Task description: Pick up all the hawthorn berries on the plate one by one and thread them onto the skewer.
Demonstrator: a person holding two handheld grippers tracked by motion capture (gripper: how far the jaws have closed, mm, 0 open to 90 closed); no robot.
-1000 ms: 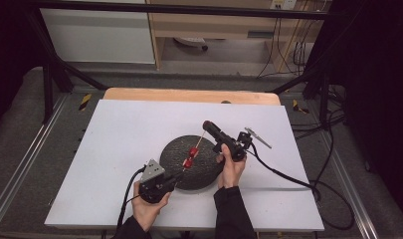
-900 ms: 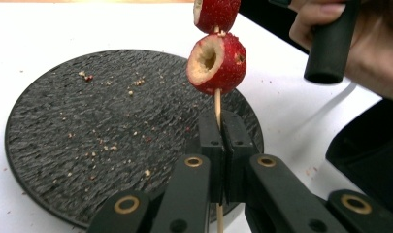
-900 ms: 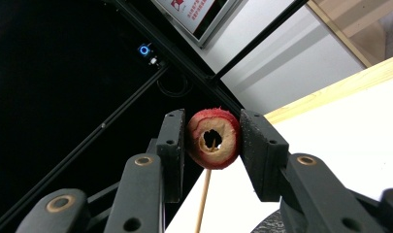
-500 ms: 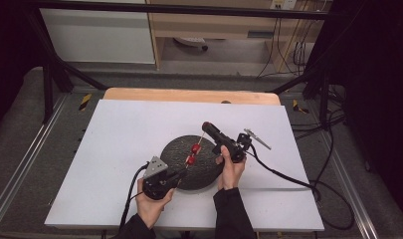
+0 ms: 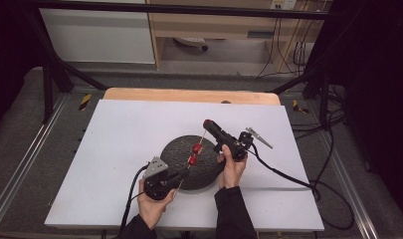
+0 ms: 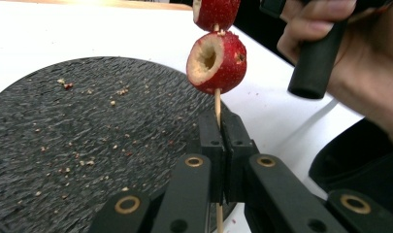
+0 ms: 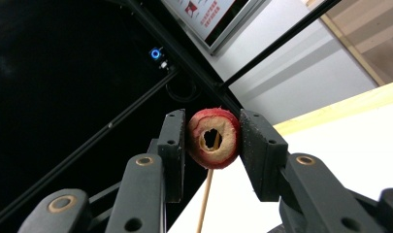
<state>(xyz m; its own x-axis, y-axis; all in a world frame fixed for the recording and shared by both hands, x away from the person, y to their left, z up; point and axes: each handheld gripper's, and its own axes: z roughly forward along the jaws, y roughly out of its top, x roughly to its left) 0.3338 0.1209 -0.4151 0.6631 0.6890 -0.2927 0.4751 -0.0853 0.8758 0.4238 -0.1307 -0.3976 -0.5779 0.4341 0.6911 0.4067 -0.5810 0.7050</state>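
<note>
White tabletop, bearing a round dark slate plate strewn with crumbs. Above the plate, a thin wooden skewer slanting between both grippers, threaded through two cored red fruits. Left gripper at the plate's near edge, fingers clenched on the skewer's lower end. Right gripper raised past the plate's far side, fingers grasping a third cored red fruit at the skewer's tip.

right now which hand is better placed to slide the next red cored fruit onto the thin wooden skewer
Right. The right gripper already clamps a red cored fruit at the thin wooden skewer tip; the left gripper just steadies the stick.
</note>
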